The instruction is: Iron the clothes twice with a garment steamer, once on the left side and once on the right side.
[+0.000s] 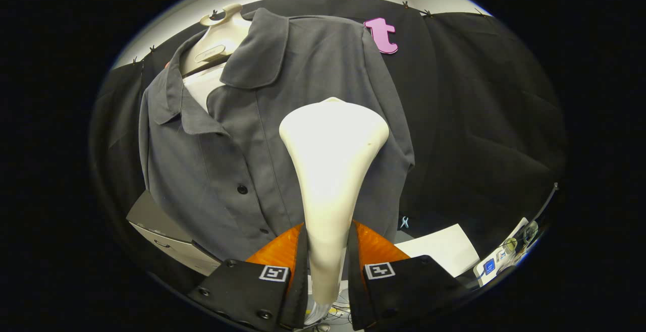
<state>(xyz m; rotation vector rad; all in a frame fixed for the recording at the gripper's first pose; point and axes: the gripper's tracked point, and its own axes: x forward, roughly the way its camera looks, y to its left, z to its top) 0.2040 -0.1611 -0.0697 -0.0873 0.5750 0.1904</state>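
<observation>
The gripper [327,266] sits at the bottom centre of the frame, its two fingers clamped on the narrow handle of a cream garment steamer [330,170]; each finger presses a side of the handle, so the tool is pinched firmly between them. From that grip the steamer rises straight up the middle of the picture and widens into a broad rounded head, which stands ahead of the fingers and in front of the grey shirt [262,120]. Whether the head actually touches the cloth cannot be told from this angle.

The shirt fills the centre and upper left of the frame, worn by a pale mannequin form [219,44] whose neck shows in the upper left above the open collar. The steamer head covers the part of the shirt to the right of the button placket; the dark buttons [242,189] lie just left of the handle.

At the lower left, beside the shirt's hem, is a grey box-like unit [161,231]. At the lower right, beyond the right finger, lies a white sheet [444,249], with small devices [504,256] further right
</observation>
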